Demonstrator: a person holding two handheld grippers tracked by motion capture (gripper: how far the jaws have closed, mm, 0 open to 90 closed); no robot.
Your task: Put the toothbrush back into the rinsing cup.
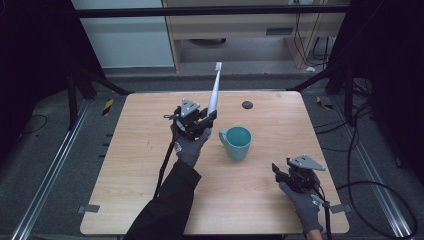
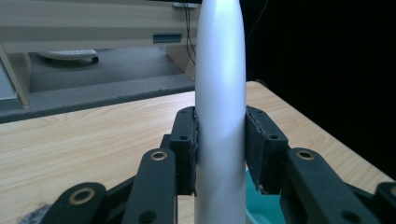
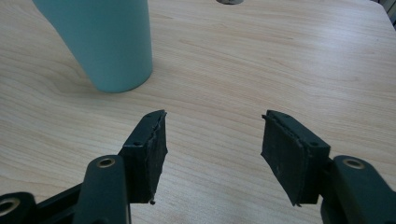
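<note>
High view: left gripper (image 1: 204, 120), centre of frame, fingers pinching the lower handle of a white-and-pale-blue electric toothbrush (image 1: 214, 90) that slants up toward top centre. Teal ceramic mug (image 1: 236, 142) just right of it on the light wooden worktop (image 1: 140, 170). Right gripper (image 1: 281, 172) at lower right.

Left gripper view: fingers (image 2: 184, 149) pressed on both sides of the toothbrush (image 2: 220, 116), centre.

Right gripper view: fingers (image 3: 149, 149) spread, nothing between; mug (image 3: 105, 42) upper left.
</note>
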